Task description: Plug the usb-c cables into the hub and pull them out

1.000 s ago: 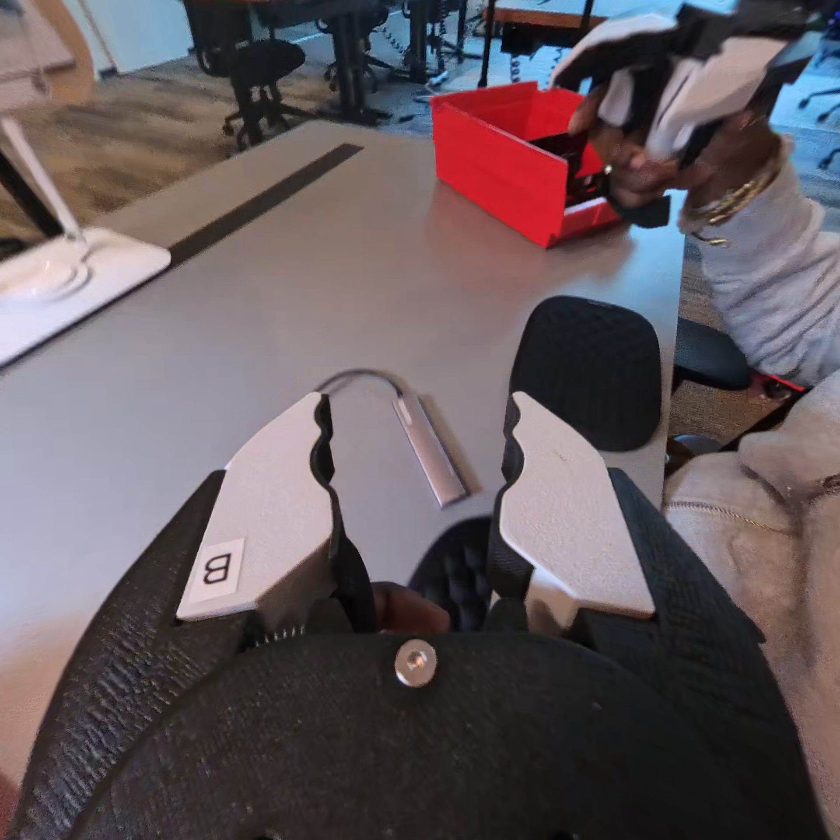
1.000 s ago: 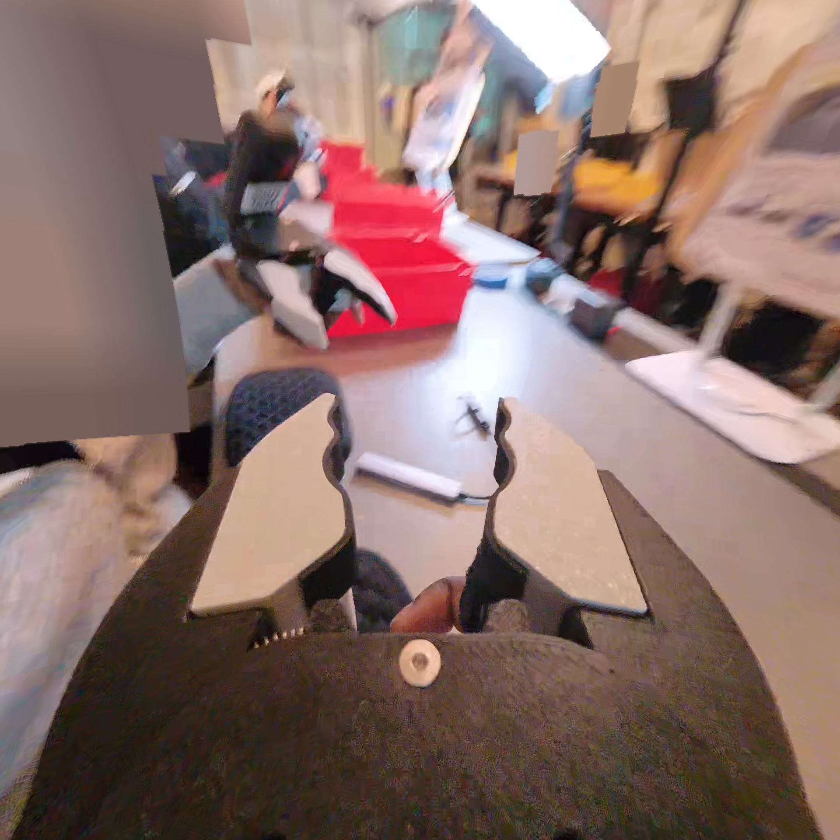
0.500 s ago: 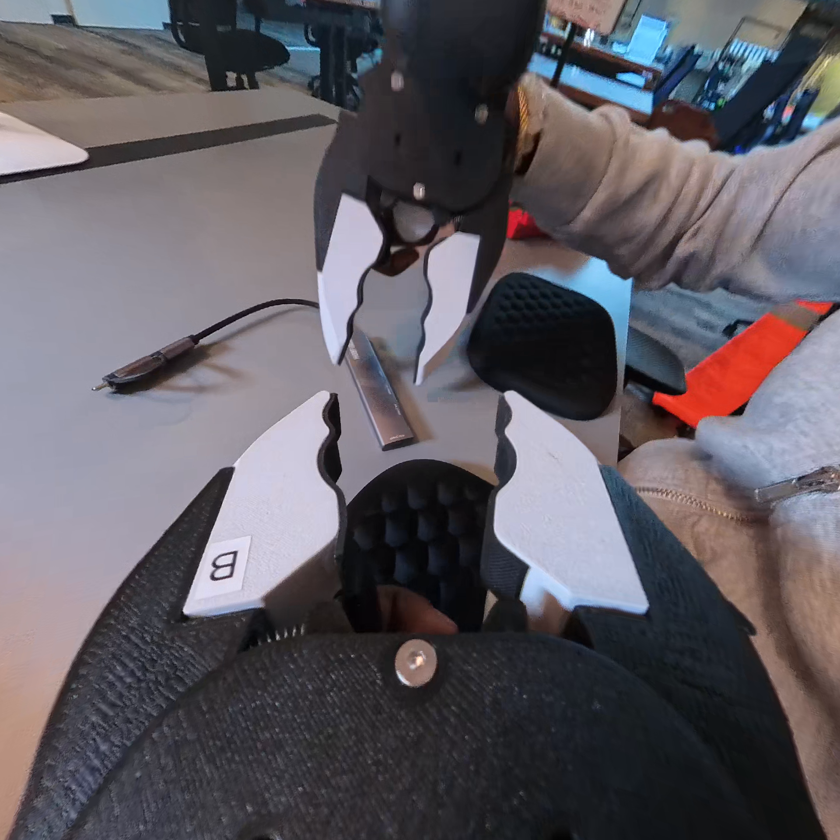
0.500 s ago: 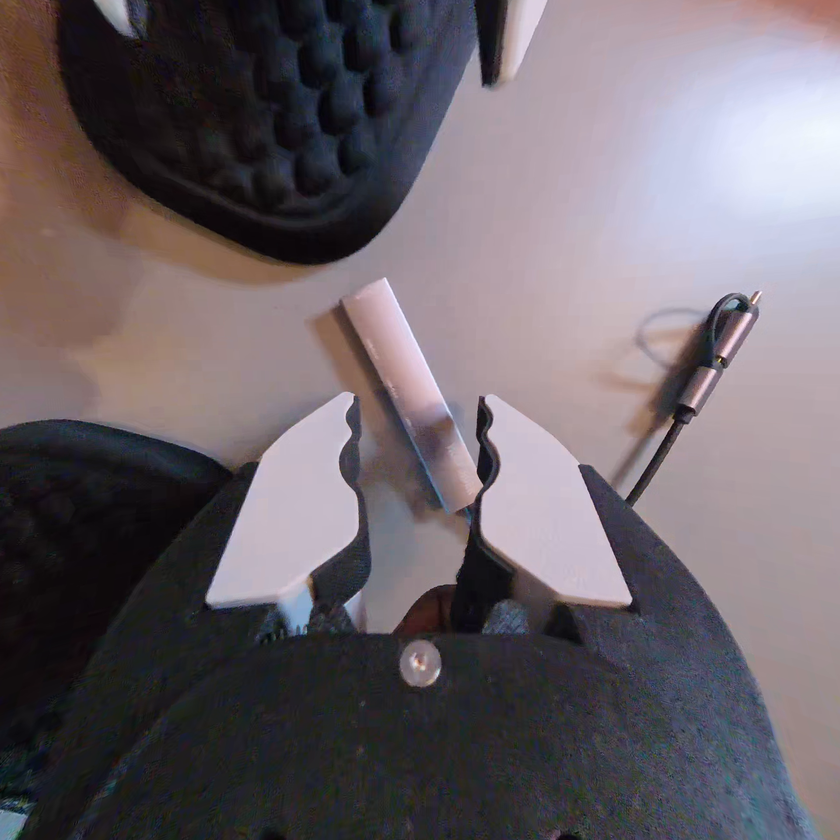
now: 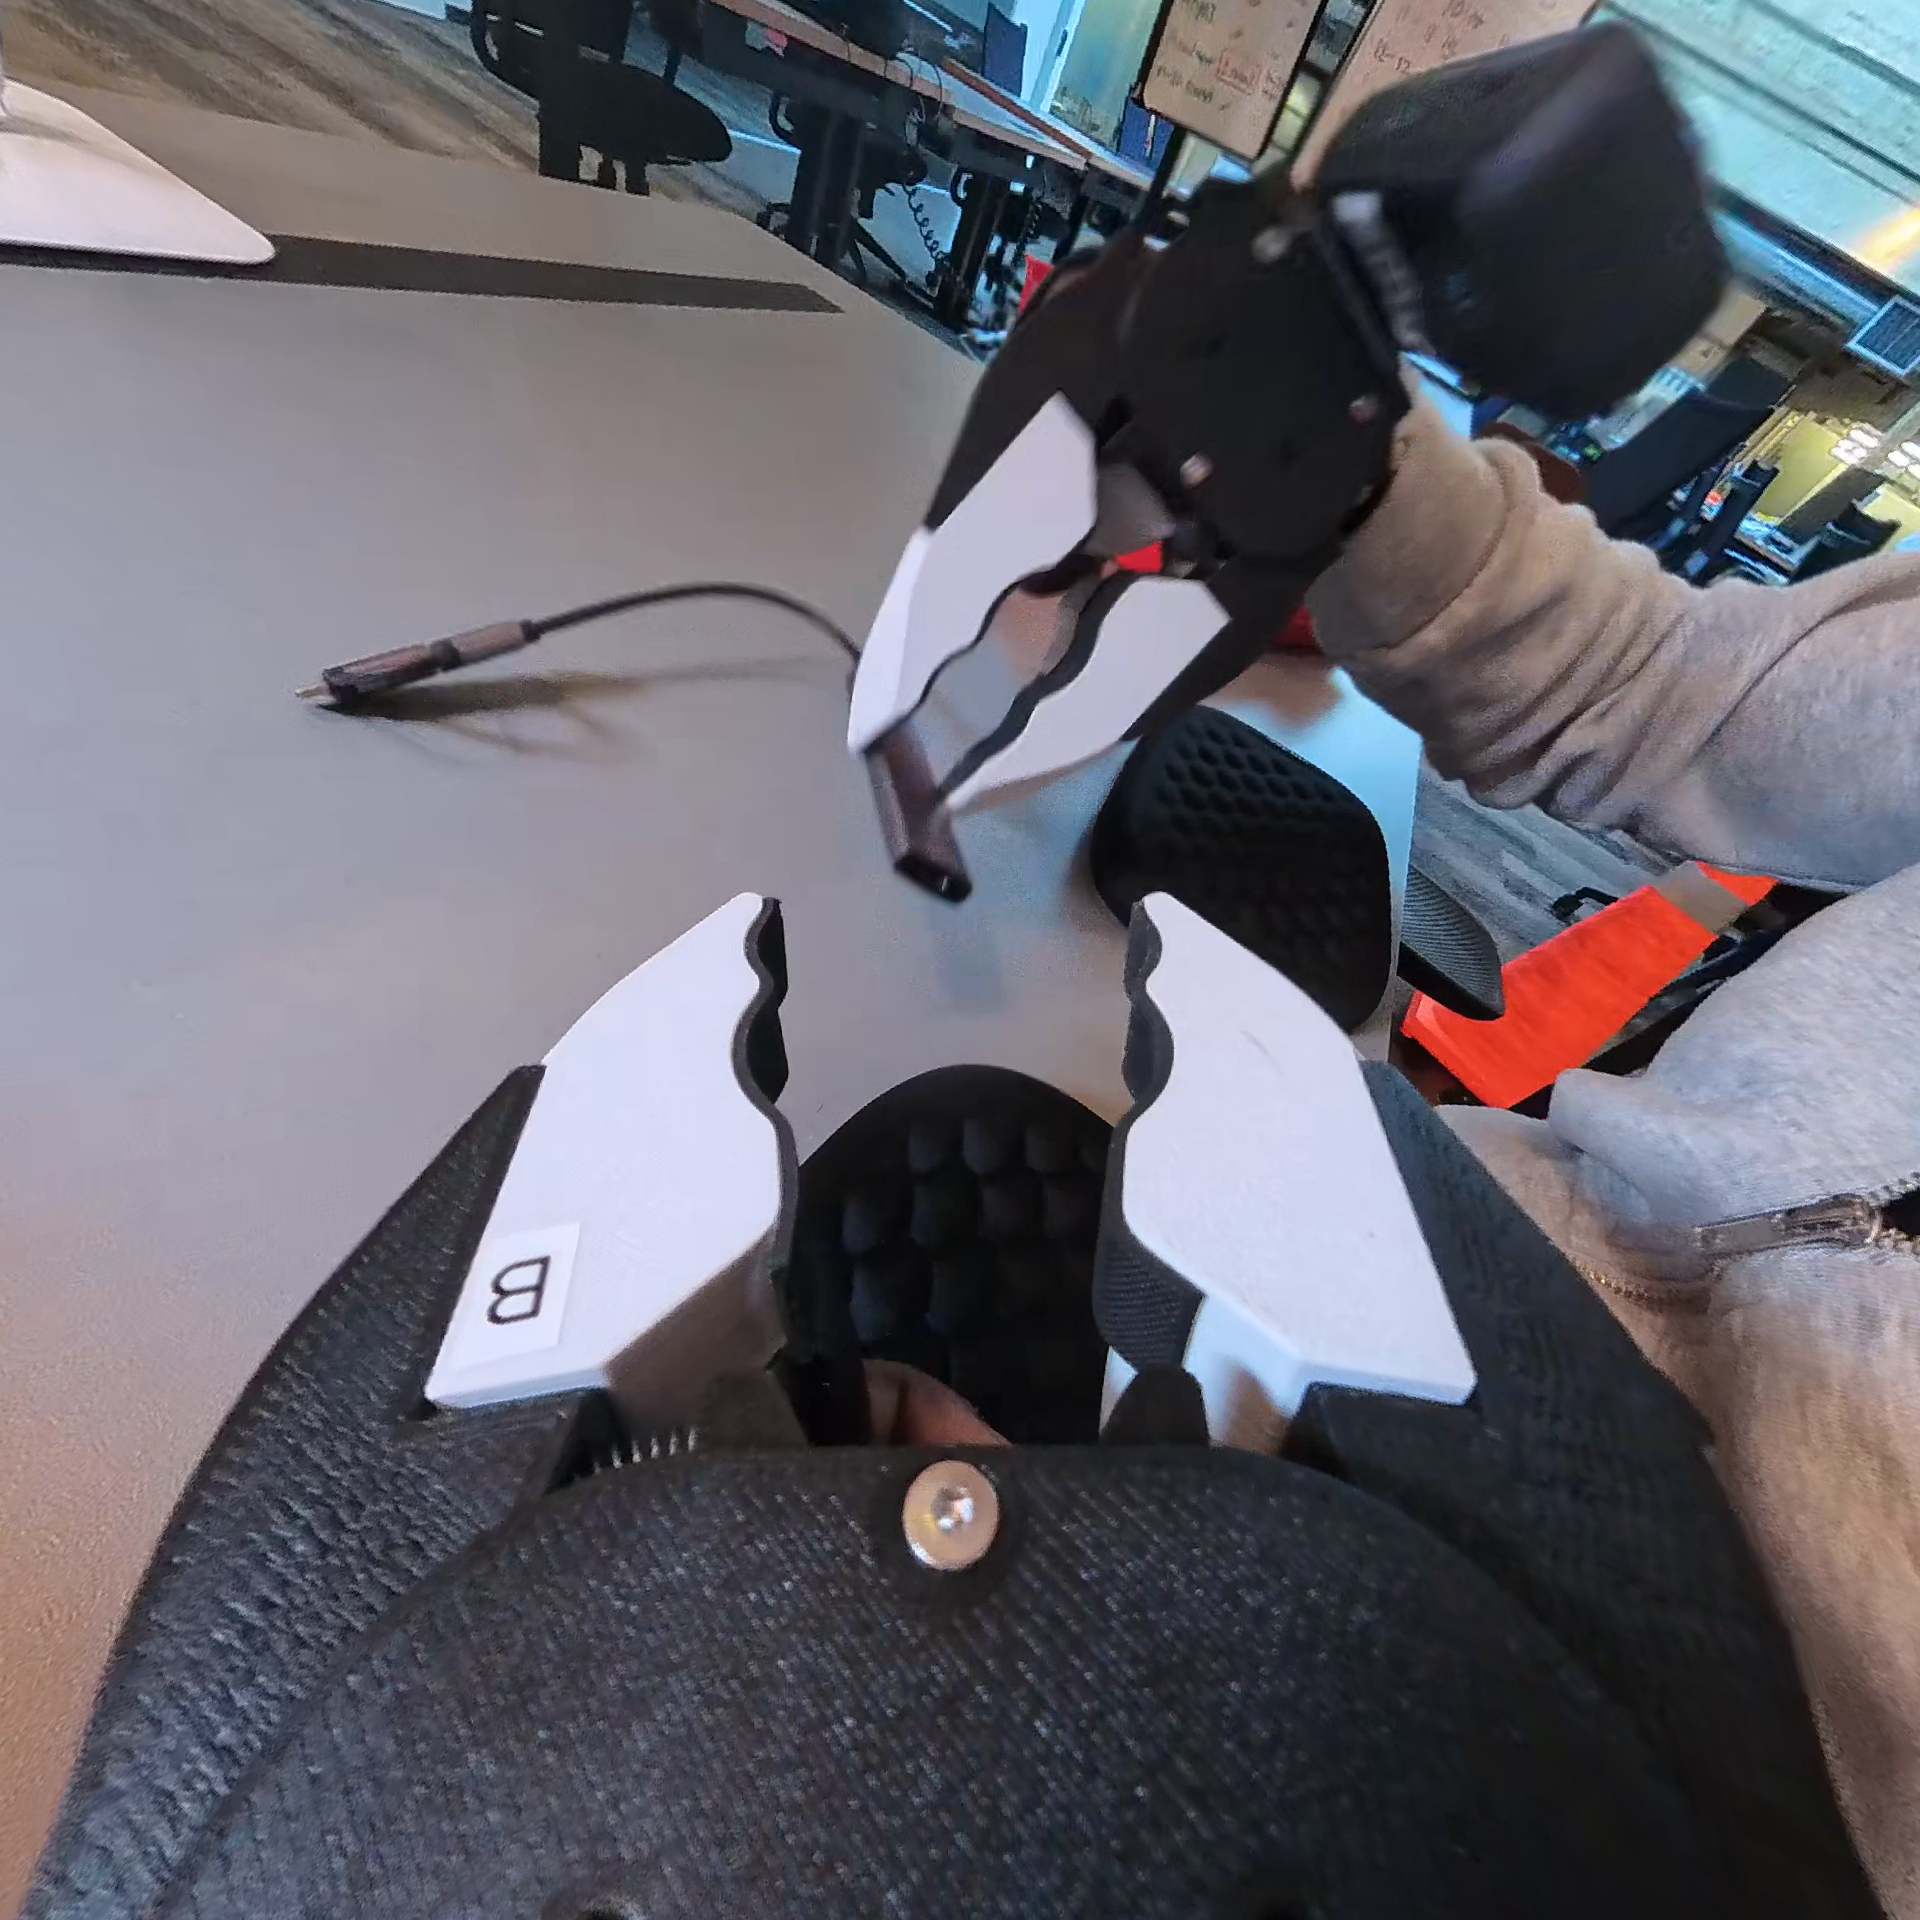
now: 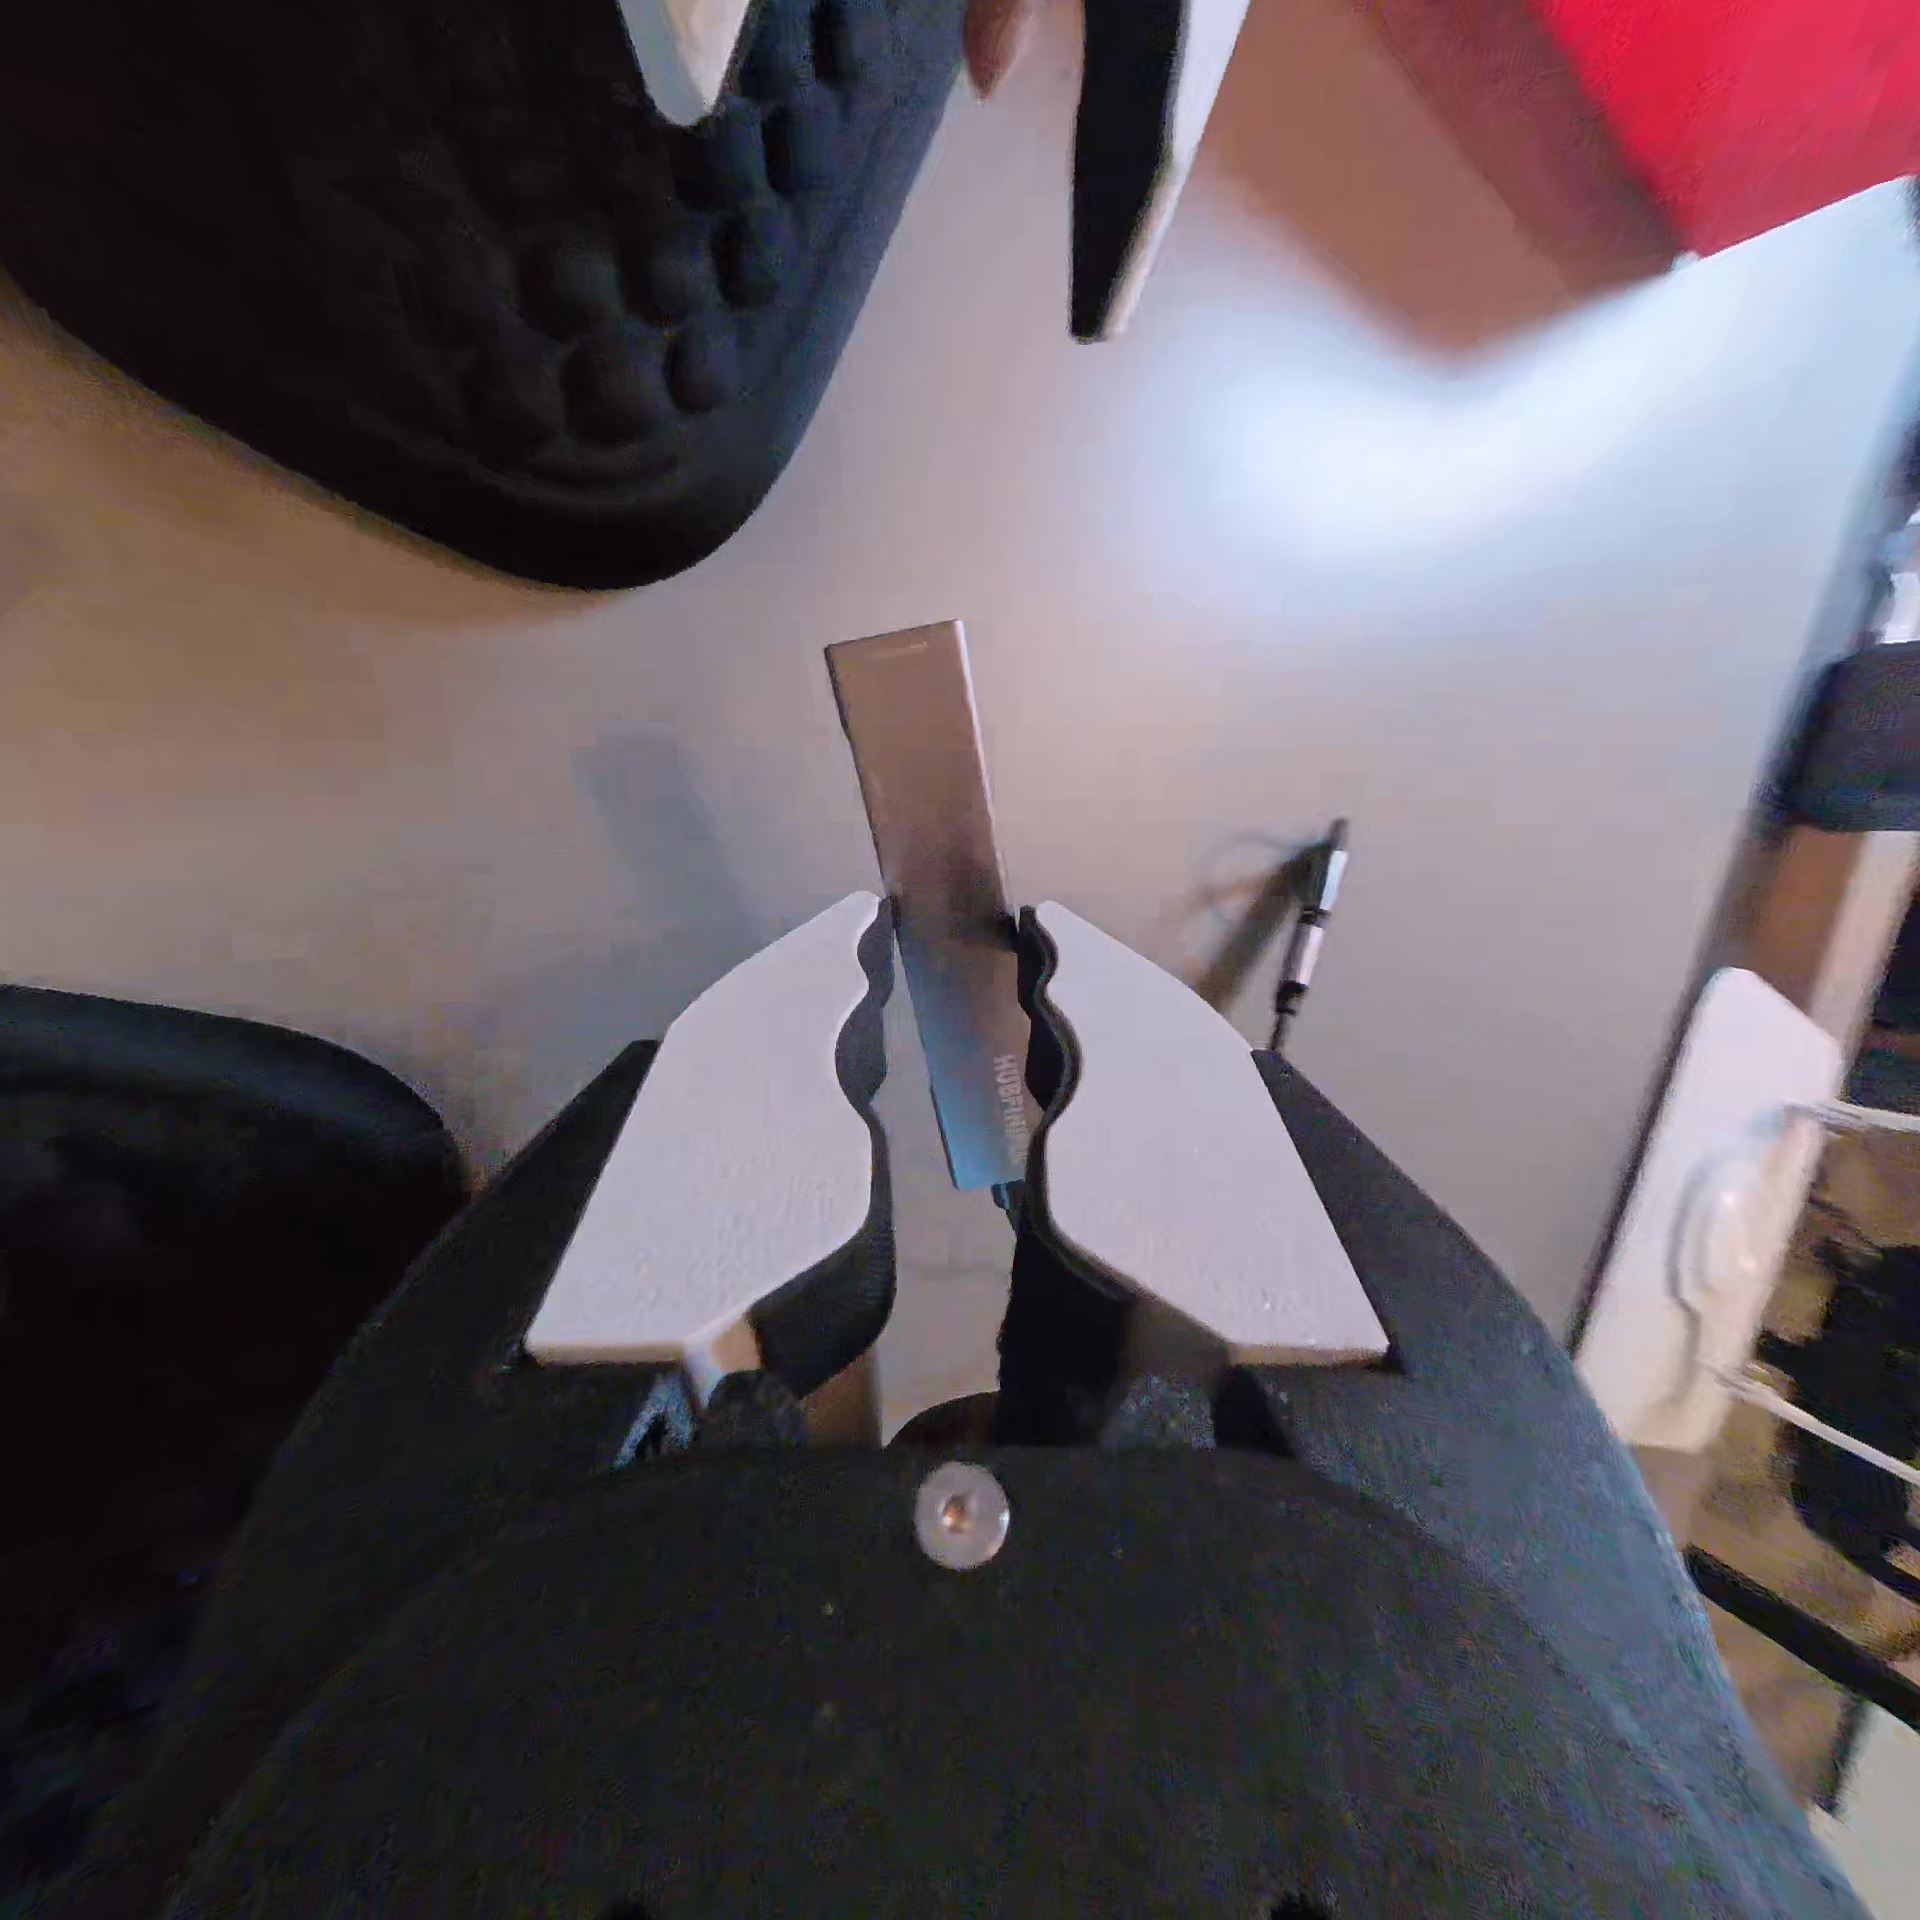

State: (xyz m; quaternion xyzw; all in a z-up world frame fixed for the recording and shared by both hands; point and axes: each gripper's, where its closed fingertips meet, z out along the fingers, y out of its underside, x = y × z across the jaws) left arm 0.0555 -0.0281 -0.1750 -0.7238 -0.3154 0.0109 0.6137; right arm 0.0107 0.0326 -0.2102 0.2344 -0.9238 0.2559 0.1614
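The slim grey metal hub (image 6: 925, 821) sits between the fingers of my right gripper (image 6: 951, 914), which is shut on it and holds it above the grey table (image 6: 1403, 623). In the left wrist view the right gripper (image 5: 904, 774) hangs ahead with the hub (image 5: 920, 831) sticking out below its tips. The hub's own cable ends in a plug (image 5: 416, 665) lying on the table (image 5: 312, 883) to the left; it also shows in the right wrist view (image 6: 1314, 925). My left gripper (image 5: 951, 925) is open and empty, just short of the hub.
Black honeycomb pads lie at the table's near edge (image 5: 1257, 852), (image 5: 956, 1205), (image 6: 447, 281). A white lamp base (image 5: 94, 187) stands at the far left. A red bin (image 6: 1714, 104) is at the top right. A person's grey sleeve (image 5: 1610, 675) reaches in from the right.
My right gripper has closed on the hub and lifted it off the table, tilting it. The cable plug has shifted with it. My left gripper stays open.
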